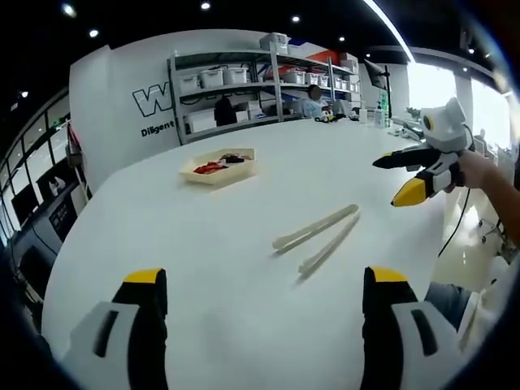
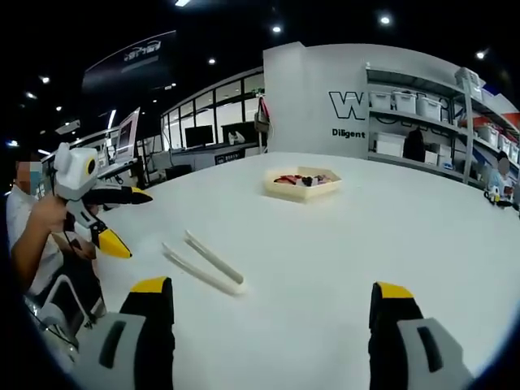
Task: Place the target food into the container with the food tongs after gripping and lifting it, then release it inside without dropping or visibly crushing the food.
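Both the left gripper (image 1: pixel 266 296) and right gripper (image 2: pixel 272 305) hold their jaws spread, grasping nothing. The tongs (image 1: pixel 318 236) lie mid-frame on the white table (image 1: pixel 244 325), well apart from the tray (image 1: pixel 219 166) upper left.

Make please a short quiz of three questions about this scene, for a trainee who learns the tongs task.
1. True or false: the food tongs are already held by a gripper.
2. Multiple choice: where does the food tray stand relative to the tongs in the left gripper view? A) beyond them, farther from the camera B) under them C) nearer than them
3. Fill in: the jaws of the right gripper, seen in the left gripper view, are ____.

Key
1. False: the tongs lie free on the white table, no gripper touching them.
2. A.
3. Open: its yellow tips are apart, nothing between them. The left gripper is open too.
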Demonstrator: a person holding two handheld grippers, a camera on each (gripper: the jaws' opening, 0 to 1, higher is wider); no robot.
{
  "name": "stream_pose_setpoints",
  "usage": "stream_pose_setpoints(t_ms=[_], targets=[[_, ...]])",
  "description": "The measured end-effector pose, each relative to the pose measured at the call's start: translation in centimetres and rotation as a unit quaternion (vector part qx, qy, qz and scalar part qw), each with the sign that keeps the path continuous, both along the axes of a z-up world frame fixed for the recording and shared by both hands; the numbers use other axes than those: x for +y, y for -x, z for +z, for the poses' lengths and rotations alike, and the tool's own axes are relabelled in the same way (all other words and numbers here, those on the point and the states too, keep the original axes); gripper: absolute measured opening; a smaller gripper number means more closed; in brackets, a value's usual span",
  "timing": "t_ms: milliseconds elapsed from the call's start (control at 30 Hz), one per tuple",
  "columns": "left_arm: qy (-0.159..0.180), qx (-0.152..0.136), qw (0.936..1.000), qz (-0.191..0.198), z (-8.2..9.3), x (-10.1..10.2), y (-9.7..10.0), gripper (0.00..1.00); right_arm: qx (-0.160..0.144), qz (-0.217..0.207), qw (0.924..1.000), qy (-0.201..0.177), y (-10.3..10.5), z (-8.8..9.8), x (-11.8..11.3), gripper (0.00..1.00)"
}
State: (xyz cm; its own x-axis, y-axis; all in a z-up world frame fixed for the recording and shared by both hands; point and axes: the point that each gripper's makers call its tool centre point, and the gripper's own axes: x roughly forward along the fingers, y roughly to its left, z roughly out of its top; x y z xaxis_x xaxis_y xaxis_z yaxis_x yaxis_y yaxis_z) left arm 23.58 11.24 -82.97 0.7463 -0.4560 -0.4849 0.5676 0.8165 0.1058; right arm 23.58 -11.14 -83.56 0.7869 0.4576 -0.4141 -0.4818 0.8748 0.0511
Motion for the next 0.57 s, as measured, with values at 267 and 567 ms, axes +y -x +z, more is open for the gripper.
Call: stream_pose_setpoints(t_ms=[267,567], targets=[[-0.003,-0.005,1.0,0.001,0.8,0.2,0.1,0.99,-0.004,0.005,0.9999,0.01,0.1,0.1,0.1,1.0],[-0.003,-0.007,1.0,0.002,0.7,0.4,0.2,0.99,-0.008,0.012,0.9997,0.02,0.4,0.8,0.4,1.0]])
